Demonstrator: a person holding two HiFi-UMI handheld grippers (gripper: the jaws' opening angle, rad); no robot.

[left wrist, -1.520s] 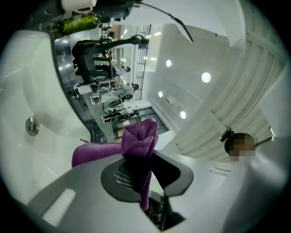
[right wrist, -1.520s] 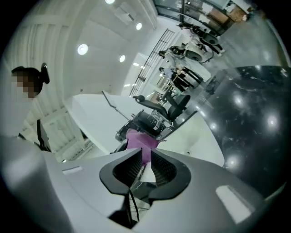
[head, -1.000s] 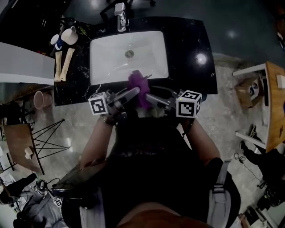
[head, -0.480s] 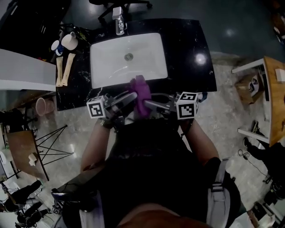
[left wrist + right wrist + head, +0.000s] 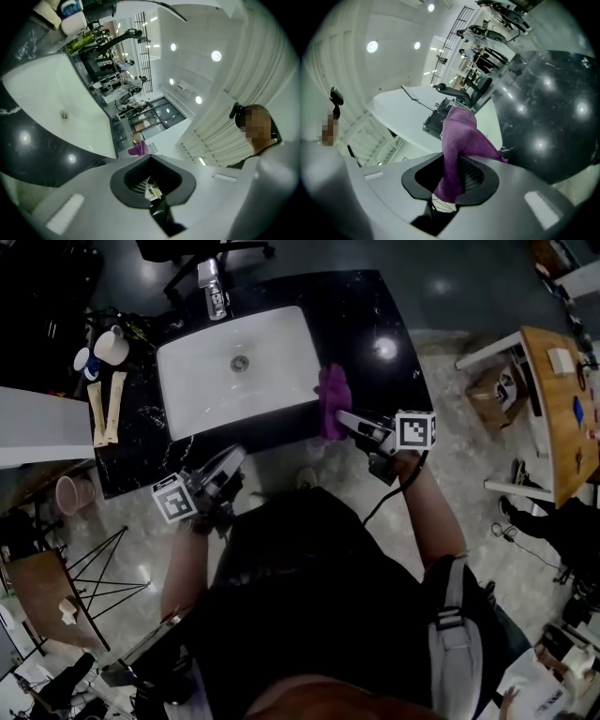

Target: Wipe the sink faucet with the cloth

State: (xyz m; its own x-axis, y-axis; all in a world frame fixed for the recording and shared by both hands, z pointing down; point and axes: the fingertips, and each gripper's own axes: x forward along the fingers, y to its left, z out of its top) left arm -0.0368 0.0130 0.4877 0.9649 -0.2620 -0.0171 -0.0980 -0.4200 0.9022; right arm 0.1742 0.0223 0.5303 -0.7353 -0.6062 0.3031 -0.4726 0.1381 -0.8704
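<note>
A purple cloth (image 5: pixel 331 397) hangs over the black counter (image 5: pixel 384 329) just right of the white sink (image 5: pixel 192 395). My right gripper (image 5: pixel 340 416) is shut on the cloth's lower end, its jaws having just been closing. In the right gripper view the cloth (image 5: pixel 458 140) stands up from between the pads of that gripper (image 5: pixel 450 180). The chrome faucet (image 5: pixel 214 289) stands at the sink's far rim, well away from both grippers. My left gripper (image 5: pixel 234 460) is off the counter's near edge. It has just closed and is shut with nothing in it (image 5: pixel 150 183).
Two mugs (image 5: pixel 105 345) and two pale flat sticks (image 5: pixel 105 407) lie on the counter left of the sink. A pink bin (image 5: pixel 68 491) stands on the floor at the left. A wooden table (image 5: pixel 562 399) is at the right, an office chair (image 5: pixel 192 251) behind the counter.
Both grippers were at the cloth by the sink's near rim. Now the left one has let go and drawn back to the left, and the right one has carried the cloth right.
</note>
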